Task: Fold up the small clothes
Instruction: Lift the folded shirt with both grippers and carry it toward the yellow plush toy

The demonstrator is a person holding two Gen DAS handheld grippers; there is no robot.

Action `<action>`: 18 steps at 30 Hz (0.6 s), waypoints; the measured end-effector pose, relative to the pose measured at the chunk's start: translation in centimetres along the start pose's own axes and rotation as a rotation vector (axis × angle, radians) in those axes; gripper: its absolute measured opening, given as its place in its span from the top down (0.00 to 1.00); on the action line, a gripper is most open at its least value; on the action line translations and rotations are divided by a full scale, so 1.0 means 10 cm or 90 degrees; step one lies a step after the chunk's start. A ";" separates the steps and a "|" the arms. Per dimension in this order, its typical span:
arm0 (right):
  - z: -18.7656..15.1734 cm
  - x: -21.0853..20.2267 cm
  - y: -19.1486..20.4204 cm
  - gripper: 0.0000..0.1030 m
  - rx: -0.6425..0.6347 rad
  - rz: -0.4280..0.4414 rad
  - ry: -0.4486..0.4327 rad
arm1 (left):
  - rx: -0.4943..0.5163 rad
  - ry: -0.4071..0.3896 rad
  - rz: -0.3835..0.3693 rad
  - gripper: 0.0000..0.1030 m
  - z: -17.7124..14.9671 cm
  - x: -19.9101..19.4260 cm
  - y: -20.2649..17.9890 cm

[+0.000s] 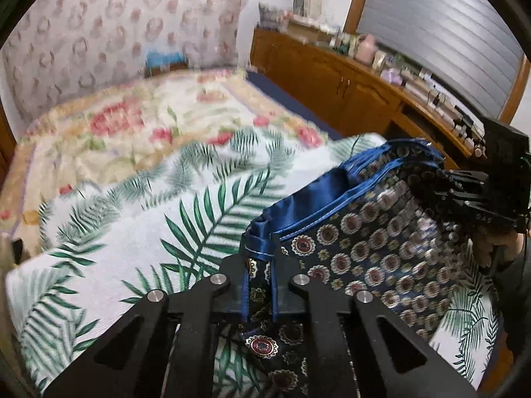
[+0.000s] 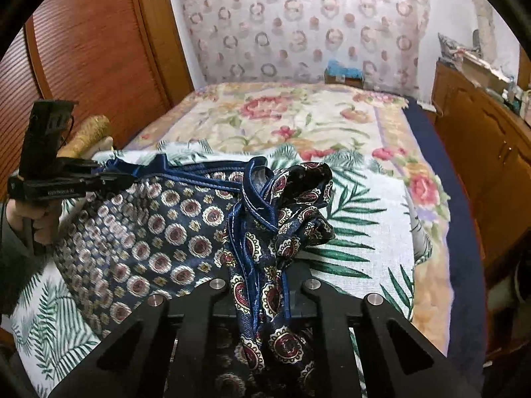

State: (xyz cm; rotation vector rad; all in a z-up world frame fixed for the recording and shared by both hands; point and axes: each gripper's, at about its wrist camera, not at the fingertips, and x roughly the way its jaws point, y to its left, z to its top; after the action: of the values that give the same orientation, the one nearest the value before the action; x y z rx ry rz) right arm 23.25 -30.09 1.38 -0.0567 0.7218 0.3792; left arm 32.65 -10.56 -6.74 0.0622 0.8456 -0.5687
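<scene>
1. Bed [image 2: 431, 292]: fills most of both views and carries everything else. A pale blanket with pink flowers [image 2: 298, 116] covers its far half, up to the patterned wall.
2. Leaf-print sheet [image 1: 149, 232]: white with green fern fronds, spread over the near half of the bed. It overlaps the near edge of the floral blanket.
3. Wooden cabinet [image 1: 332, 76]: runs along the right edge of the bed, its top crowded with small items too blurred to identify.
4. Garment [image 1: 381, 232]: a small dark blue piece with round medallion print and bright blue satin trim. It sits at the near edge of the bed over the leaf-print sheet, stretched between the two tools. Its upper trimmed edge is raised off the sheet; the lower part hangs loose.
5. Left gripper [image 1: 259, 285]: clenched on a trimmed corner of the garment, with a strip of fabric running down between the jaws. In the right wrist view it [image 2: 113, 179] appears at the garment's far left corner, held by a hand [image 2: 36, 222].
6. Right gripper [image 2: 262, 295]: clenched on a bunched, twisted corner of the same garment, folds rising above the jaws. In the left wrist view it [image 1: 444, 179] bites the garment's upper right corner.
</scene>
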 end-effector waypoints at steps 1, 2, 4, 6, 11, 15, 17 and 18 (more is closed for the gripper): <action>-0.01 -0.05 0.01 0.86 0.001 -0.003 -0.011 | 0.002 -0.011 0.000 0.91 0.00 -0.07 -0.02; -0.02 -0.11 0.03 0.87 0.004 -0.004 -0.022 | 0.002 -0.028 -0.003 0.91 0.00 -0.19 -0.05; -0.03 -0.24 0.10 0.87 0.003 -0.006 -0.045 | 0.005 -0.061 -0.006 0.91 -0.01 -0.45 -0.12; -0.04 -0.39 0.20 0.87 -0.005 -0.009 -0.072 | 0.007 -0.083 -0.004 0.92 -0.03 -0.66 -0.16; 0.00 -0.73 0.49 0.87 -0.038 0.000 -0.129 | 0.012 -0.136 0.025 0.92 -0.12 -1.13 -0.17; 0.05 -0.84 0.75 0.87 -0.077 0.008 -0.153 | 0.004 -0.170 0.060 0.92 -0.22 -1.48 -0.07; 0.12 -0.86 0.89 0.87 -0.095 0.016 -0.161 | -0.001 -0.183 0.079 0.92 -0.30 -1.62 0.00; 0.13 -0.86 0.94 0.87 -0.103 0.018 -0.164 | -0.006 -0.188 0.089 0.92 -0.33 -1.70 0.05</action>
State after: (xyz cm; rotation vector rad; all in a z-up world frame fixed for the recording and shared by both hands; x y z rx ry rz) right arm 14.79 -23.86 8.69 -0.1475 0.4374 0.4626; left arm 21.64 -1.59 3.27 0.0276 0.5513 -0.4301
